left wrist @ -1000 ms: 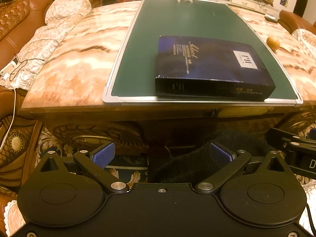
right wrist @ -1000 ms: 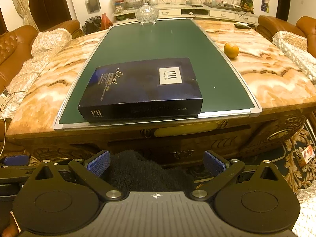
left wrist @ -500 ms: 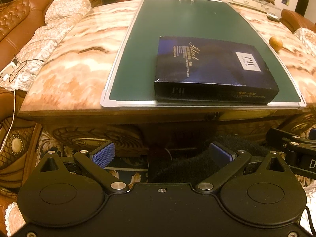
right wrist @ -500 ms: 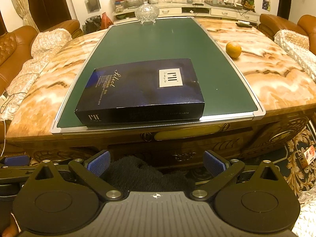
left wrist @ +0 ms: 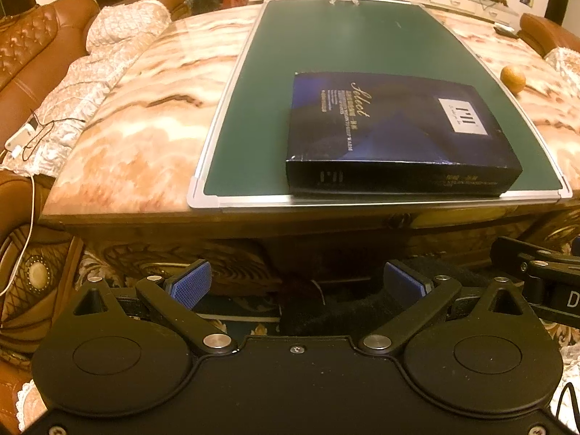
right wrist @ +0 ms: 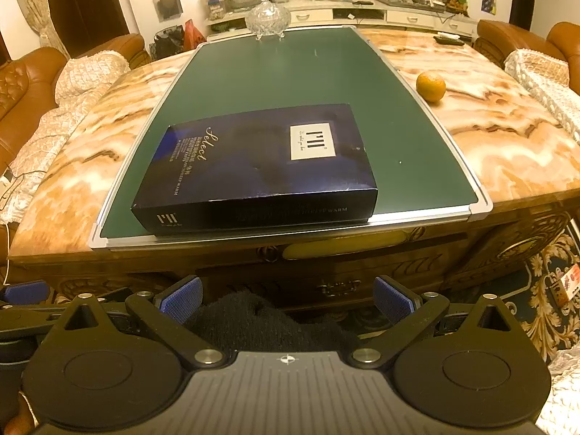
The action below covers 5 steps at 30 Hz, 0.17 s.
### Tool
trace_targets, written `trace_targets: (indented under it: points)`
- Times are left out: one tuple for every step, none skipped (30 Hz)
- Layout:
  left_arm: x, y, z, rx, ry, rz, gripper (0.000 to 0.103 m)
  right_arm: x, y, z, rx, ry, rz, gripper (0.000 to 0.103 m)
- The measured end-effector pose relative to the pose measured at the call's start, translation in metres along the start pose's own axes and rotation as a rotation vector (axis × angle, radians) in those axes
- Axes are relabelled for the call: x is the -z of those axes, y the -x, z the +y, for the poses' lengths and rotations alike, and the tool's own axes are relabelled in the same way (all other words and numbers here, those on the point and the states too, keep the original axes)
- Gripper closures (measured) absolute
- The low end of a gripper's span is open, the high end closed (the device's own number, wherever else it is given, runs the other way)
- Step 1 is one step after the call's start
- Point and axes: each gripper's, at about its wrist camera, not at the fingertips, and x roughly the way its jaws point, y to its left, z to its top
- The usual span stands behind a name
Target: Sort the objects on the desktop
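A flat dark blue box lies on a green board near the board's front edge; it also shows in the right wrist view. An orange sits on the marble table right of the board, also seen in the left wrist view. A glass bowl stands at the board's far end. My left gripper is open and empty, held below and in front of the table edge. My right gripper is open and empty, also below the table's front edge.
The carved wooden table front faces both grippers. Brown leather sofas with white covers stand at the left and right. A black cloth lies below the grippers. A sideboard stands behind the table.
Both views have risen slightly and moved a little closer to the table; the box sits lower in the frames. Both grippers stay open.
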Motion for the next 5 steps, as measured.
trace_targets:
  points:
    - [-0.0004, -0.0005, -0.0002, -0.001, -0.001, 0.001, 0.0, -0.0002, -0.0007, -0.0002, 0.0, -0.001, 0.001, 0.0]
    - [-0.0009, -0.001, -0.0003, 0.0, -0.003, 0.001, 0.0, -0.0002, -0.0015, -0.0004, -0.001, -0.001, 0.002, 0.0]
    - [-0.0012, -0.0014, -0.0004, 0.0, -0.004, 0.001, 0.0, -0.0002, -0.0023, -0.0006, -0.001, -0.003, 0.003, 0.0]
    - [-0.0015, -0.0017, -0.0003, 0.001, -0.004, 0.002, 0.0, -0.0004, -0.0029, -0.0009, -0.002, -0.004, 0.005, 0.0]
    - [-0.0017, -0.002, -0.0003, 0.002, -0.003, 0.002, 0.0, -0.0005, -0.0033, -0.0012, -0.003, -0.006, 0.005, 0.0]
